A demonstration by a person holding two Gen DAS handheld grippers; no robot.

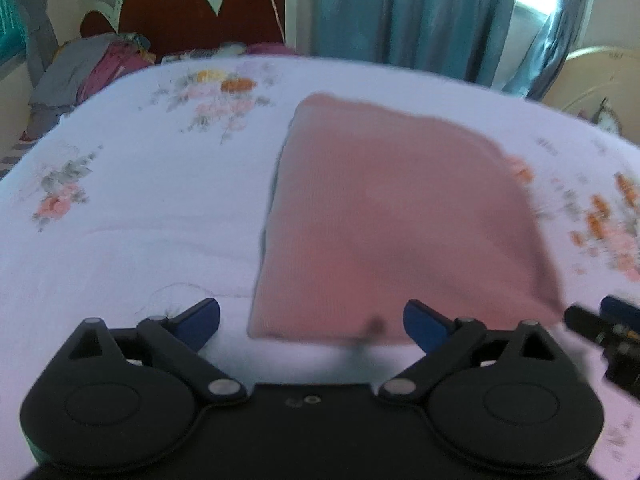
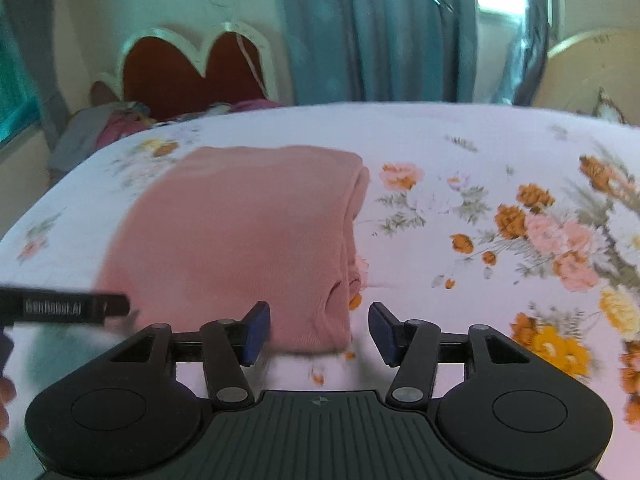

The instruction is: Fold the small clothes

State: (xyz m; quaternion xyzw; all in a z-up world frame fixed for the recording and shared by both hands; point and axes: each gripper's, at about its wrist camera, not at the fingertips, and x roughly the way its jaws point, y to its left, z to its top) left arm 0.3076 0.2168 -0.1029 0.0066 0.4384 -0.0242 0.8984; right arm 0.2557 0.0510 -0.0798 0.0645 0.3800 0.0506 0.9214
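While both grippers hover low over the bed, the pink garment is seen lying flat on the flowered sheet, already folded into a compact block, directly ahead of both tools. The left gripper is held with its jaws wide apart and empty; the near edge of the pink garment lies just beyond them, offset toward the right-hand jaw. The right gripper is held with its jaws moderately open and empty; the near right corner of the pink garment, where the stacked fold layers show, sits just ahead of the gap. The garment's long axis is judged to run away from the jaws, toward the headboard. The right gripper is judged nearer to the layered edge, so any further fold would probably be started there.
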